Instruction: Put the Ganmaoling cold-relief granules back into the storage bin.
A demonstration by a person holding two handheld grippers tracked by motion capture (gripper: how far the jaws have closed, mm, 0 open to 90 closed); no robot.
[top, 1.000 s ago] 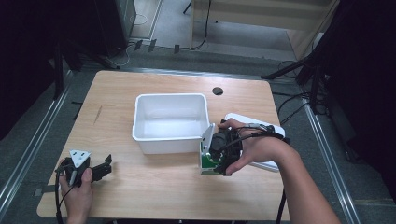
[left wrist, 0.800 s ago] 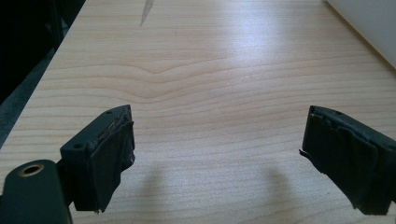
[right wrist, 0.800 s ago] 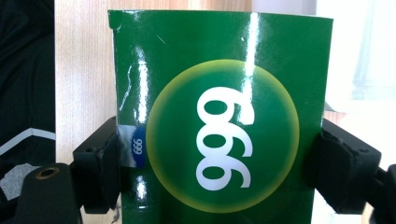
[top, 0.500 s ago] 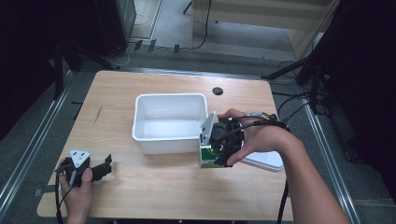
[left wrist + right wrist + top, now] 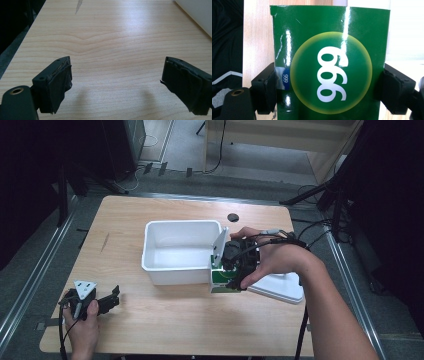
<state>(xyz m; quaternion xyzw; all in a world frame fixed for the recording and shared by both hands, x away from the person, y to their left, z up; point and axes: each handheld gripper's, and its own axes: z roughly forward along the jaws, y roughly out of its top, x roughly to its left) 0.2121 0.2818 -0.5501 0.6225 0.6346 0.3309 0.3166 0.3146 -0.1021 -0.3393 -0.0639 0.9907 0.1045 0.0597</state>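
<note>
Raised since the earlier frame, right tongs (image 5: 226,272) grip the green 999 carton (image 5: 329,62) upright, white bin (image 5: 165,270) at nine o'clock; left tongs (image 5: 117,85) open.

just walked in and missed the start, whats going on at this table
A person is working with a gripper in each hand. The right gripper has its jaws clamped on a green box marked 999, held beside the white plastic bin, whose lid lies on the wooden table. The left gripper rests open near the table's front left corner.
</note>
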